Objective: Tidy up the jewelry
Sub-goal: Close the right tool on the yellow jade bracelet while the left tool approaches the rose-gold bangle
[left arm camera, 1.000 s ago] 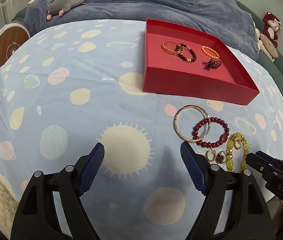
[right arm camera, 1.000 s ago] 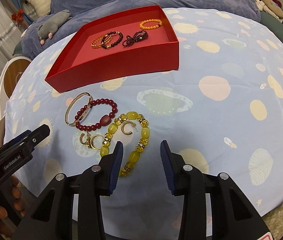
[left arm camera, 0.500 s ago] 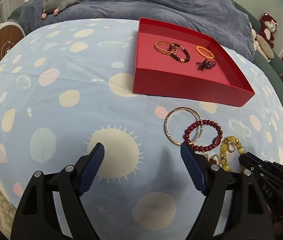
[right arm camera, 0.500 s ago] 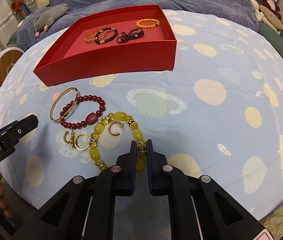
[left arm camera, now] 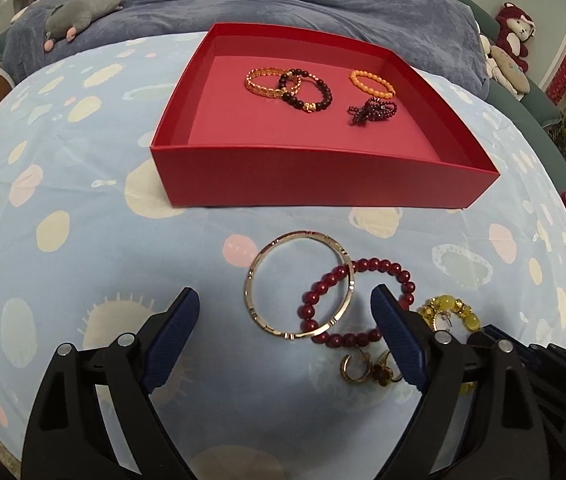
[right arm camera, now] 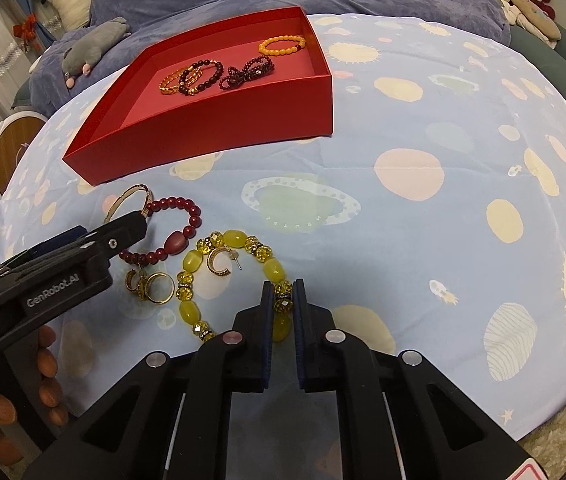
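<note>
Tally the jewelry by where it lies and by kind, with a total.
In the red cardboard tray: 4 bracelets: gold chain, dark bead, orange bead, maroon bow-knotted.
On the cloth: 3 bracelets: gold metal bangle, red bead, yellow bead.
On the cloth: 3 gold earrings.
Total: 10

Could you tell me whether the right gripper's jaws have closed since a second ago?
Yes. The right gripper, open above the yellow bead bracelet before, is now shut on its near side, while the red box stays put.
</note>
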The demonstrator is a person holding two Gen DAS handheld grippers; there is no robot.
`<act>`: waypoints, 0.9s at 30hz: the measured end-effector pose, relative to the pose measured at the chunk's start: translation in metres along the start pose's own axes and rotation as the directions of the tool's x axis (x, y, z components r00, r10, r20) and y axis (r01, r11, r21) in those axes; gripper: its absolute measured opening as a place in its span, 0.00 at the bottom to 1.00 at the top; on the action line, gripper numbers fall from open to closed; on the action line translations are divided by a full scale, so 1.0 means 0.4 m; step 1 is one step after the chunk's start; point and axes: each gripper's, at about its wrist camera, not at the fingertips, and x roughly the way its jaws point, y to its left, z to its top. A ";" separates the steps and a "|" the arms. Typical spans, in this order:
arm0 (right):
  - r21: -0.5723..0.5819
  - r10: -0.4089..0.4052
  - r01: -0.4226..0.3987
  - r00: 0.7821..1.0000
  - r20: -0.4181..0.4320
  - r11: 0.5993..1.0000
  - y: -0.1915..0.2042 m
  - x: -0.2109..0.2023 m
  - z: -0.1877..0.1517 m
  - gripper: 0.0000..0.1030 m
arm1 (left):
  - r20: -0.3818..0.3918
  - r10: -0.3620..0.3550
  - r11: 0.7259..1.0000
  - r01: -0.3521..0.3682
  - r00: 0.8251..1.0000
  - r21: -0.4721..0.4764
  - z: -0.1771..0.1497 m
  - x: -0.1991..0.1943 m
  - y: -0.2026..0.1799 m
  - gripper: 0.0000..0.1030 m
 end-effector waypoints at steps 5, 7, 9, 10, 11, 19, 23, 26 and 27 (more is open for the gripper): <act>0.003 0.005 -0.005 1.000 0.002 1.000 -0.001 0.001 0.001 0.08 | 0.029 0.018 1.000 -0.019 0.999 0.015 0.007 0.009 -0.007 0.73; 0.005 0.007 -0.007 1.000 0.002 1.000 0.000 0.001 0.001 0.08 | 0.040 0.023 0.999 -0.025 0.999 0.029 0.006 0.008 -0.008 0.67; 0.006 0.008 -0.008 1.000 0.003 1.000 0.000 0.002 0.001 0.08 | 0.048 0.014 0.999 -0.016 0.999 0.044 0.005 0.005 -0.010 0.57; 0.006 0.008 -0.008 1.000 0.003 1.000 0.000 0.001 0.001 0.08 | 0.050 0.010 0.999 -0.012 0.999 0.049 0.005 0.004 -0.011 0.54; 0.006 0.008 -0.008 1.000 0.004 1.000 0.000 0.001 0.000 0.08 | 0.051 0.007 0.999 -0.010 0.999 0.051 0.005 0.003 -0.011 0.52; 0.014 0.028 -0.028 1.000 0.010 1.000 0.001 -0.008 0.004 0.08 | 0.050 -0.012 0.999 0.010 0.999 0.039 0.000 -0.007 -0.005 0.52; 0.002 0.045 -0.045 0.998 0.043 0.999 0.010 -0.039 0.013 0.08 | 0.057 -0.020 1.000 0.019 0.998 0.018 0.001 -0.030 0.005 0.52; -0.002 0.061 -0.061 0.996 0.064 0.998 0.017 -0.067 0.025 0.08 | 0.064 -0.027 1.000 0.027 0.998 0.003 0.005 -0.057 0.017 0.52; -0.005 0.064 -0.064 0.995 0.071 0.998 0.019 -0.078 0.030 0.08 | 0.066 -0.029 1.000 0.029 0.997 0.001 0.006 -0.067 0.020 0.52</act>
